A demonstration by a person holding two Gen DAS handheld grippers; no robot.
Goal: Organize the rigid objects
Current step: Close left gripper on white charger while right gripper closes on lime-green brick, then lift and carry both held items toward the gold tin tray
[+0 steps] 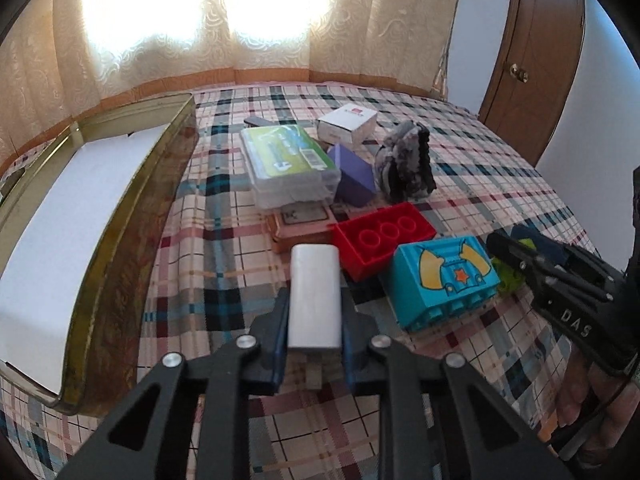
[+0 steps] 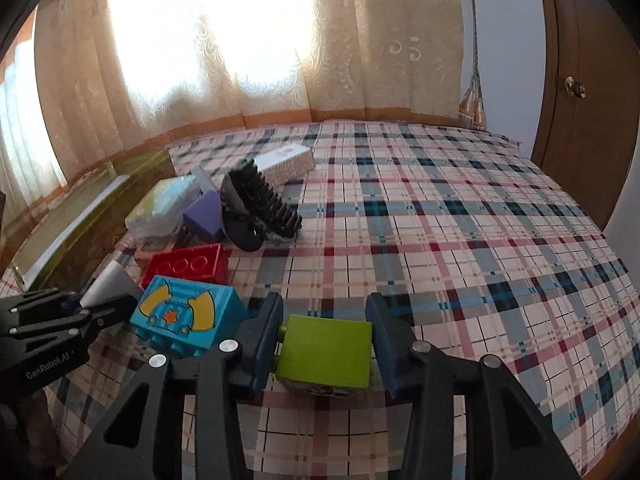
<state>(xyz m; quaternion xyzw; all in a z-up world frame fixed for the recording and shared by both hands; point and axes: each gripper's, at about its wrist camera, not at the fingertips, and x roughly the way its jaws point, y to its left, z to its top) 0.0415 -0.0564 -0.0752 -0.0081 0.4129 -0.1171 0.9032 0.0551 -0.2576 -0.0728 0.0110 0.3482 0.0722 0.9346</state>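
Note:
My left gripper [image 1: 314,308] is shut on a silver rounded block [image 1: 315,276], held by its long sides just above the plaid bed cover. The same block [image 2: 110,282] shows beside the left gripper [image 2: 106,300] in the right wrist view. My right gripper [image 2: 325,316] is shut on a lime-green block [image 2: 326,350], whose pads press both of its sides. In the left wrist view the right gripper [image 1: 516,248] sits at the right with the green block [image 1: 508,278] under it. A gold tin [image 1: 132,240] with a white lining lies open at the left.
Between the grippers lie a blue printed brick [image 1: 444,276] and a red brick [image 1: 384,236]. Behind them are a clear plastic case [image 1: 288,164], a purple block [image 1: 354,176], a black brush [image 1: 408,164], a white box [image 1: 348,124] and a flat orange case [image 1: 300,228]. A wooden door [image 1: 536,60] stands at the right.

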